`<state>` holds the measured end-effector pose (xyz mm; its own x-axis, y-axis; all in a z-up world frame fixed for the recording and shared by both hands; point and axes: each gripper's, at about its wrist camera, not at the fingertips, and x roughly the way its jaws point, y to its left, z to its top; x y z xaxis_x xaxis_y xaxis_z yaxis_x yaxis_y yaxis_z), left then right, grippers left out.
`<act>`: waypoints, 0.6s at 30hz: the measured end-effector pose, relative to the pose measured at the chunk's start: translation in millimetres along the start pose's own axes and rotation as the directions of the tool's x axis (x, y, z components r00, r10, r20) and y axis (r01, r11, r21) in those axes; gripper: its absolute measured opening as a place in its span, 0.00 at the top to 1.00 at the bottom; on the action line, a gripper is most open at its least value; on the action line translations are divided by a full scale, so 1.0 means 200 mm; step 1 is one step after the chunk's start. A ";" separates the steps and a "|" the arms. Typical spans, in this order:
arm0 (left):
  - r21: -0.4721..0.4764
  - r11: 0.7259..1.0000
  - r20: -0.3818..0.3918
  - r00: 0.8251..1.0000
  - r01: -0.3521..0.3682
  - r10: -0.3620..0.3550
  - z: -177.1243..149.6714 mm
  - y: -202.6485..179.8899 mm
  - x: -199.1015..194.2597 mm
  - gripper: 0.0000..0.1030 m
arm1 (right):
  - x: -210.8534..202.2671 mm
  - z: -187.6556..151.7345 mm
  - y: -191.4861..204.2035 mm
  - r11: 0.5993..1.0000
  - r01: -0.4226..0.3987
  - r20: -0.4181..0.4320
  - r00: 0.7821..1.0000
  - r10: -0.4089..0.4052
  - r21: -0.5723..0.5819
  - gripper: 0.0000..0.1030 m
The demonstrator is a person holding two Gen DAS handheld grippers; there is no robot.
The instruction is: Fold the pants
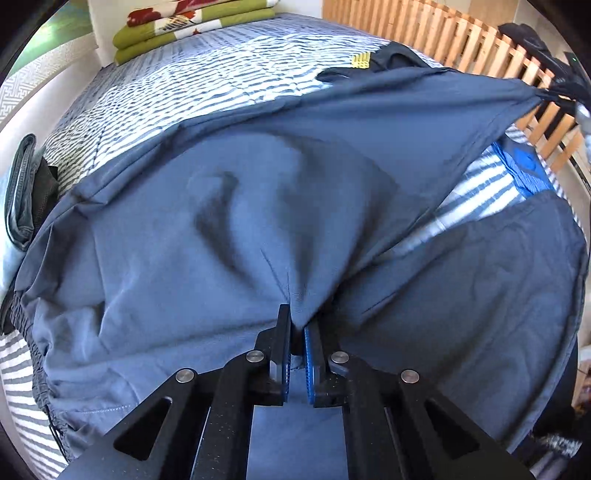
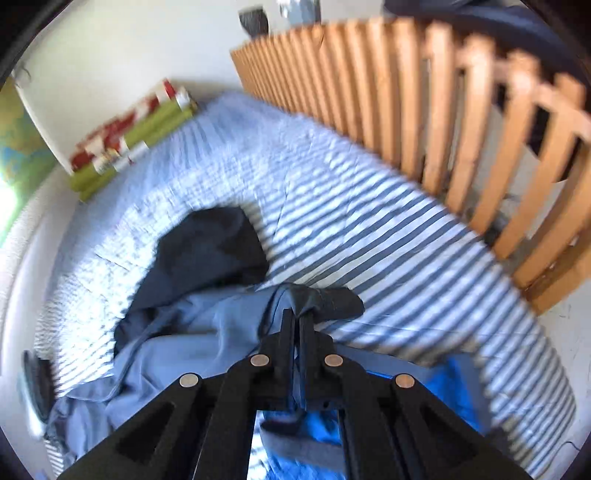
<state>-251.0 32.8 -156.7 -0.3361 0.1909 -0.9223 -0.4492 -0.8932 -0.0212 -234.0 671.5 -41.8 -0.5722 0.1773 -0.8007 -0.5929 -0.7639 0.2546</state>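
Blue-grey pants (image 1: 229, 221) lie spread over a striped bed, one leg stretched taut toward the upper right. My left gripper (image 1: 297, 325) is shut on a pinched fold of the pants' cloth near the crotch. In the right wrist view, my right gripper (image 2: 297, 317) is shut on the dark hem end of a pants leg (image 2: 325, 297), lifted slightly above the bedcover. The rest of the pants (image 2: 184, 332) trails down to the left. At the far right of the left wrist view the other gripper (image 1: 569, 92) holds the stretched leg's end.
A striped blue-white bedcover (image 2: 369, 229) covers the bed. A wooden slat rail (image 2: 461, 122) runs along the right side. Folded green floral bedding (image 1: 192, 26) sits at the head. A dark garment (image 2: 207, 254), bright blue clothing (image 2: 454, 391) and folded jeans (image 1: 22, 192) lie nearby.
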 end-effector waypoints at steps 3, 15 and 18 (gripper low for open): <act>0.008 1.000 -0.006 1.000 0.026 -0.026 -0.01 -0.01 -0.02 0.90 | -0.06 -0.08 -0.08 0.991 0.126 -0.024 0.992 -0.127 -0.040 0.96; -0.247 0.967 0.129 0.987 -0.060 0.094 -0.08 0.48 -0.49 0.55 | 0.05 -0.25 0.15 0.896 0.031 -0.066 0.996 -0.067 -0.444 0.71; -0.238 0.945 0.136 0.955 -0.225 0.262 -0.05 0.61 -0.51 0.55 | 0.05 -0.38 0.46 0.747 -0.015 0.005 1.000 0.024 -0.664 0.58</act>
<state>-263.3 -100.7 -69.5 -0.5513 0.0036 -0.8343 -0.1517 -0.9838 0.0960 -250.5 555.4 -67.1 -0.5892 0.1615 -0.7917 -0.0580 -0.9858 -0.1579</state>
